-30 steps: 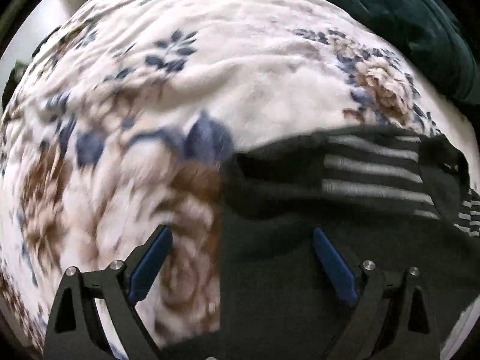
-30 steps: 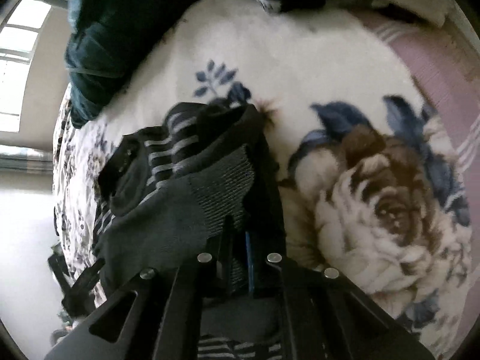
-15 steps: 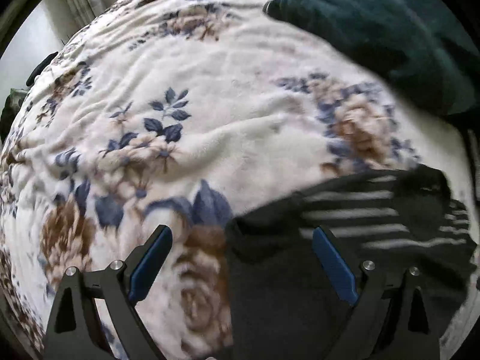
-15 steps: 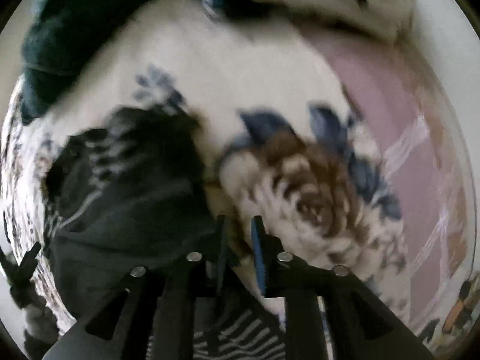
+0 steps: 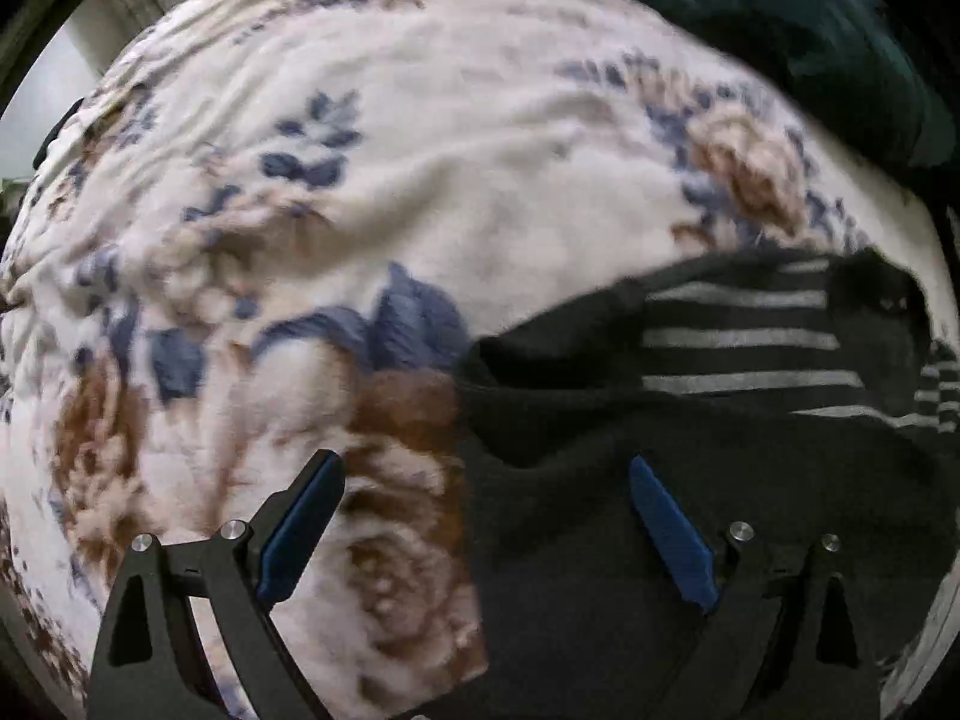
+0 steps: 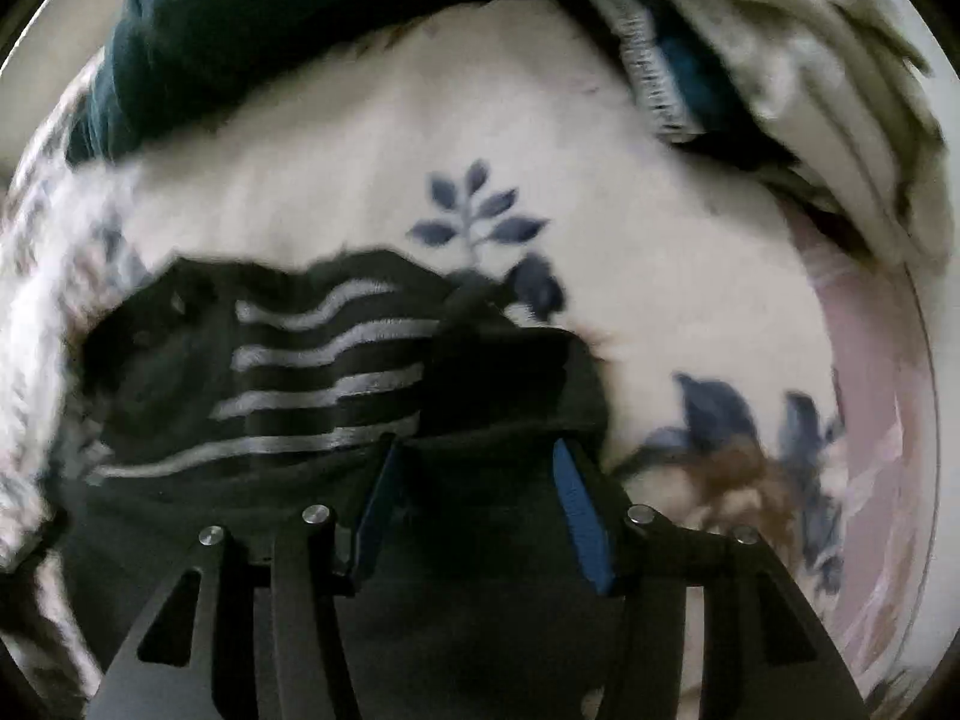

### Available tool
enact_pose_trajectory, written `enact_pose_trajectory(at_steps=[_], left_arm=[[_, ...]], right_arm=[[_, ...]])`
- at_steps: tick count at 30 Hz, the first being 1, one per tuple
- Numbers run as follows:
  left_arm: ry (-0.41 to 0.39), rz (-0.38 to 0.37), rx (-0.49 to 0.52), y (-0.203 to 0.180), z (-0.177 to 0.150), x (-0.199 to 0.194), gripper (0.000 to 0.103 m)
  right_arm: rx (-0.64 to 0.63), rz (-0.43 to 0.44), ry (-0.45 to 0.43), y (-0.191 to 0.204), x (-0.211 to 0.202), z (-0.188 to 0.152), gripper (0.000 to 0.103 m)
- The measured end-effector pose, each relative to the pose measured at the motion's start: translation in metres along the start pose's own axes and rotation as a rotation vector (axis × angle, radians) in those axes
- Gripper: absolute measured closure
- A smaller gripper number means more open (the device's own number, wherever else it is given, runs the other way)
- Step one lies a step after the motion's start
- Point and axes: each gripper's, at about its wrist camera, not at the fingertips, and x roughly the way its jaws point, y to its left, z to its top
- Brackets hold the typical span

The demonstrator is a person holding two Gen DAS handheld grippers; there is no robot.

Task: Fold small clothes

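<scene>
While its two blue pads move apart, the right gripper (image 6: 474,474) points down at a dark sock (image 6: 336,396) with grey stripes. The jaws are opening, and dark cloth lies under the gap between them, but the pads do not press on it. A folded dark part of the sock sits just past the pads. The striped part runs off to the left in the right wrist view.

The left gripper (image 5: 486,486) has its jaws spread wide and grips nothing. Its left pad (image 5: 300,528) hangs over the flowery blanket (image 5: 420,150). Its right pad (image 5: 672,534) hangs over the dark sock (image 5: 690,450). The edge of the sock runs down between the two pads.

The sock lies flat on the blanket, which is cream with blue leaves and brown roses. Beyond the sock a dark green cloth (image 6: 252,36) is bunched up at the far edge of the blanket. At the top right of the right wrist view there is a pile of pale folded cloth (image 6: 810,90). A pink sheet (image 6: 864,420) shows at the right side. Both views are a bit blurry.
</scene>
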Motion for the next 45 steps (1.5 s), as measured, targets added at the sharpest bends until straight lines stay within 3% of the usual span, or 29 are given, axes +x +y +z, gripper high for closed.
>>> enact_pose_trajectory(at_steps=[3,5,7,10,12,13,15,18,19,22,24,25,26,32,36,40,42,45], left_arm=[[-0.030,-0.060,-0.057,0.011,-0.018,-0.032,0.006],[-0.022,-0.095,-0.087,0.014,-0.034,-0.046,0.006],[0.002,-0.123,-0.101,0.013,-0.053,-0.050,0.006],[0.071,-0.069,-0.055,0.008,-0.075,-0.030,0.006],[0.115,-0.042,-0.035,0.013,-0.082,-0.015,0.005],[0.135,-0.038,-0.041,0.018,-0.086,-0.009,0.005],[0.142,-0.078,-0.063,0.027,-0.088,-0.007,0.005],[0.122,-0.064,-0.050,0.024,-0.086,-0.015,0.005],[0.111,-0.058,-0.043,0.021,-0.085,-0.022,0.006],[0.054,-0.087,-0.030,0.004,-0.086,-0.051,0.006],[0.017,-0.113,-0.007,-0.014,-0.097,-0.073,0.006],[0.006,-0.132,0.009,-0.028,-0.107,-0.084,0.006],[0.006,-0.158,0.023,-0.044,-0.120,-0.093,0.006],[0.132,-0.298,0.127,-0.168,-0.221,-0.121,0.006],[0.280,-0.369,0.208,-0.277,-0.310,-0.113,0.006],[0.350,-0.303,0.333,-0.348,-0.379,-0.090,0.006],[0.320,-0.241,0.362,-0.359,-0.400,-0.080,0.006],[0.199,-0.171,0.428,-0.367,-0.414,-0.082,0.007]], right_arm=[[0.080,0.046,-0.004,-0.030,-0.039,-0.030,0.049],[0.182,0.120,0.055,-0.047,-0.050,-0.059,0.048],[0.288,0.207,0.129,-0.057,-0.044,-0.085,0.048],[0.386,0.268,0.176,-0.045,-0.017,-0.112,0.050],[0.409,0.287,0.173,-0.036,-0.001,-0.114,0.078],[0.408,0.275,0.178,-0.031,0.003,-0.116,0.097],[0.389,0.246,0.157,-0.023,-0.003,-0.116,0.098],[0.356,0.202,0.173,-0.024,-0.010,-0.117,0.098],[0.337,0.201,0.220,-0.024,-0.004,-0.119,0.097],[0.304,0.231,0.312,-0.025,0.000,-0.117,0.081],[0.241,0.228,0.266,-0.025,-0.022,-0.116,0.055],[0.201,0.229,0.242,-0.027,-0.036,-0.117,0.035],[0.176,0.238,0.231,-0.033,-0.047,-0.120,0.027],[0.158,0.257,0.274,-0.104,-0.081,-0.146,0.027],[0.120,0.264,0.301,-0.164,-0.084,-0.147,0.027],[0.058,0.293,0.322,-0.206,-0.070,-0.136,0.027],[0.010,0.330,0.322,-0.212,-0.054,-0.127,0.027],[-0.007,0.432,0.321,-0.202,-0.026,-0.108,0.027]])
